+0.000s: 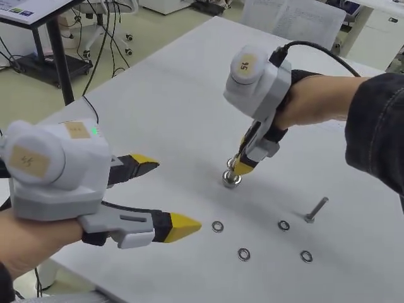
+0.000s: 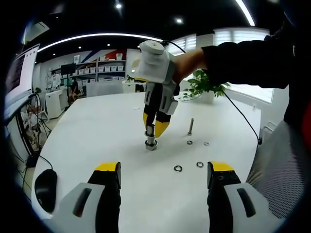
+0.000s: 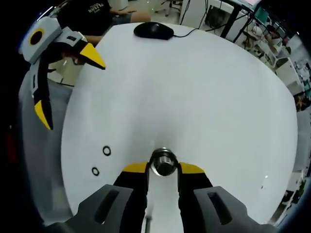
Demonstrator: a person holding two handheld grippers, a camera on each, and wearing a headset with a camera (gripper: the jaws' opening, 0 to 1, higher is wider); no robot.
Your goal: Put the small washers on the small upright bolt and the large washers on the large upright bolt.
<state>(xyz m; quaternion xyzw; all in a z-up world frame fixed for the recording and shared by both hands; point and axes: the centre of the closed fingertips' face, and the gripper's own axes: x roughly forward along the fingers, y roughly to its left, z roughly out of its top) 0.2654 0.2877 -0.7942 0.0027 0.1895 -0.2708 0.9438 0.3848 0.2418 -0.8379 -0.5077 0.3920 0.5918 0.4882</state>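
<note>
Left tongs (image 1: 165, 194) hover wide open, empty, at the near left. Four washers (image 1: 218, 226) lie loose on the tabletop (image 1: 164, 95). Right tongs (image 1: 240, 167) straddle the large upright bolt (image 1: 231, 179) at its top, narrowed; whether they pinch anything I cannot tell. Lifting away skewed could topple that bolt. The small upright bolt (image 1: 315, 210) stands further right.

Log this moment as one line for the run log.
left tongs: open, hovering | right tongs: at large bolt top, grip unclear | small bolt: upright | loose washers: four on table
</note>
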